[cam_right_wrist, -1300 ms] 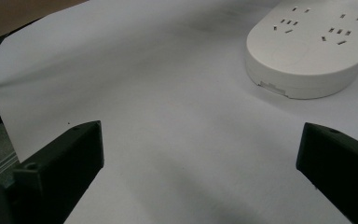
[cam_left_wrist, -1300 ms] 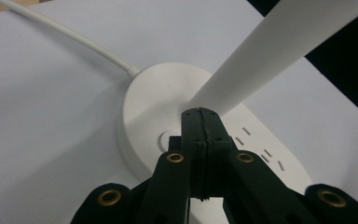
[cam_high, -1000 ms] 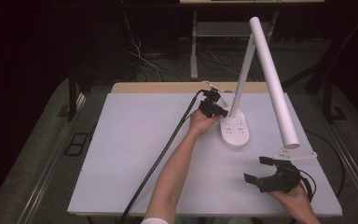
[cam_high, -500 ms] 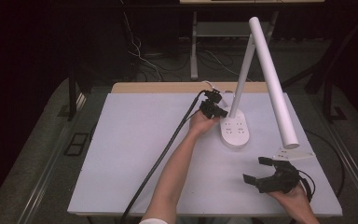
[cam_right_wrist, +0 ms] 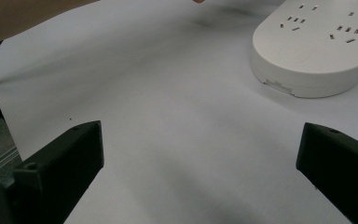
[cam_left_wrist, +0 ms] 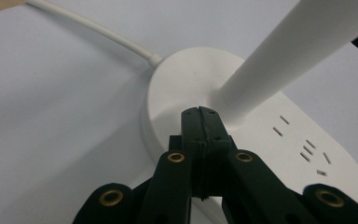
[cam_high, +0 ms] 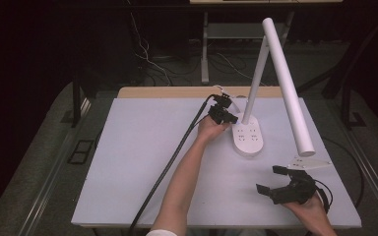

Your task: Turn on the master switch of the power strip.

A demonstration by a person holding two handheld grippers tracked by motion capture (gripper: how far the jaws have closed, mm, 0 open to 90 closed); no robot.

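My left gripper (cam_left_wrist: pixel 200 114), jaws closed and empty, presses its tips on the lamp base (cam_high: pixel 248 136) mid-table beside the stem; my right gripper (cam_high: pixel 279 180) waits open, so nothing is lifted yet.

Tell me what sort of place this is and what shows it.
Probably a lab or recording workspace, not a home. A white-topped table stands on its own in a dark room, loose cables lie on the floor behind it, and it holds just a white desk lamp with sockets in its base.
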